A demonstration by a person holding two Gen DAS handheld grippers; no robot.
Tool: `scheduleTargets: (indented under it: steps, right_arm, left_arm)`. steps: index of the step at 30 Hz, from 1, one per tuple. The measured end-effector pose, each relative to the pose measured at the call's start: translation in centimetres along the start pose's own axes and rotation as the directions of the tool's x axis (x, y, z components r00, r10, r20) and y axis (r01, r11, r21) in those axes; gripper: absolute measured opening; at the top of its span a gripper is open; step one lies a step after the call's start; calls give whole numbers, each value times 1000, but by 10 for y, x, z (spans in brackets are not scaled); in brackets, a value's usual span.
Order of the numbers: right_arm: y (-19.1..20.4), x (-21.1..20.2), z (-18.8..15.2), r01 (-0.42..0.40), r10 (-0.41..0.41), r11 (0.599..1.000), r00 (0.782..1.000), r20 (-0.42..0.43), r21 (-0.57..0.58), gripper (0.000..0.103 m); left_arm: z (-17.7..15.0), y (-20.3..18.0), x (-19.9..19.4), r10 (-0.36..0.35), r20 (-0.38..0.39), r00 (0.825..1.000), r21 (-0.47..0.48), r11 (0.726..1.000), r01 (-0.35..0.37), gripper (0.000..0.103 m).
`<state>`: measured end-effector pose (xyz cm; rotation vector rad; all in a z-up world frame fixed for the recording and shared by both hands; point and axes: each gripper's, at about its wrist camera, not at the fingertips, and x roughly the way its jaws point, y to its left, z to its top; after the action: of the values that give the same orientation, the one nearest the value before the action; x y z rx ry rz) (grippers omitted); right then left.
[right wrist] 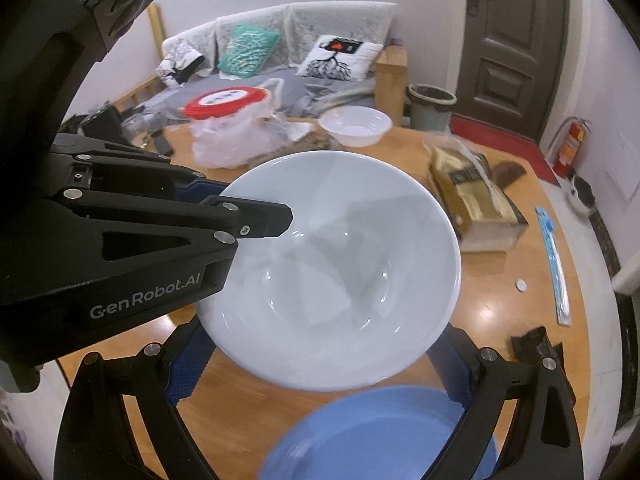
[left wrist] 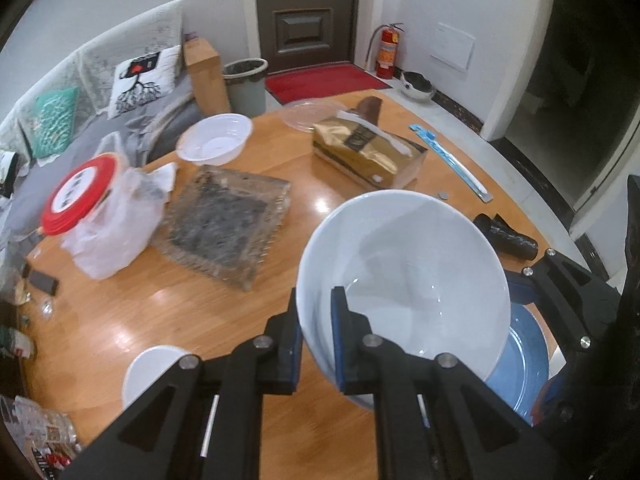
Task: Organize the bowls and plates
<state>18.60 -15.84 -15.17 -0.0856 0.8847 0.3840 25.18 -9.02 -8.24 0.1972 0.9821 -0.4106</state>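
Observation:
My left gripper [left wrist: 316,336] is shut on the rim of a large white bowl [left wrist: 404,276] and holds it tilted above the wooden table [left wrist: 200,320]. The bowl also shows in the right wrist view [right wrist: 332,276], with the left gripper [right wrist: 280,216] clamped on its left rim. A blue plate [left wrist: 520,364] lies under the bowl's right side. In the right wrist view the blue plate [right wrist: 376,436] sits between the fingers of my right gripper [right wrist: 320,368], which is open wide beneath the bowl. A small white bowl [left wrist: 152,372] sits near left. A white plastic bowl [left wrist: 216,136] stands far back.
A glass square tray [left wrist: 224,224] lies mid-table. A red-lidded container in a plastic bag [left wrist: 92,208] stands left. A gold box [left wrist: 368,152], a blue-white strip [left wrist: 452,160] and a black object [left wrist: 504,236] lie right. A sofa and a bin are beyond the table.

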Motion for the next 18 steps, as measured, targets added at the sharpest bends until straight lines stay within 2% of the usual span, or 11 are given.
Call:
scheduleTargets:
  steps: [9,18]
  right_arm:
    - [64,11,16,-52,52,996,999,1,-69,92]
    - [119,41,27,-111,107,986,994,-37,-123,92]
  left_arm:
    - [-31,57,-27,49,8,999,-68,997,-48,9]
    - [-64,115,-33,81,-8,997,-147,986,-81,9]
